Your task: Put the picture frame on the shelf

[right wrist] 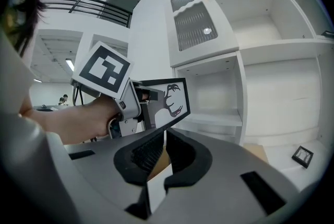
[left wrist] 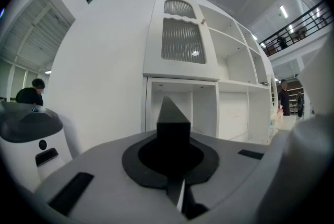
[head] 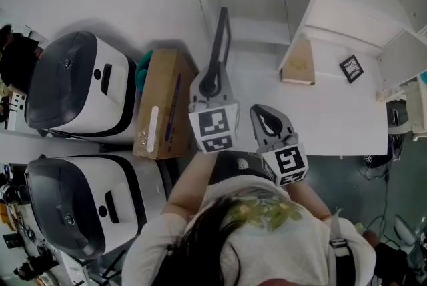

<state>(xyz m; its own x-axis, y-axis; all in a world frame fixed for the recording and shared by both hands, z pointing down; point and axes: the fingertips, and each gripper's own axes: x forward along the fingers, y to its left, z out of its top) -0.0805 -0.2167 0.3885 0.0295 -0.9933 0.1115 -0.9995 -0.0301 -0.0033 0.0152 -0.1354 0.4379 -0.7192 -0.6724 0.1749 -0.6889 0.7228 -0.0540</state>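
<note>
Now my left tool [head: 213, 78] pinches the picture frame [head: 222, 38] by one edge, aimed at the shelf [head: 257, 28] for standing; my right tool [head: 263, 113], pressed together and empty, leaves room.

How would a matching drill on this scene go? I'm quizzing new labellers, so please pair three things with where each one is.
Things:
1. picture frame
2. cardboard box
3. small black square

Places:
A. lying on the white counter
B. clamped between the fingers of the left gripper
C. beside the white machines

Pairs: 1-B, 2-C, 3-A
</note>
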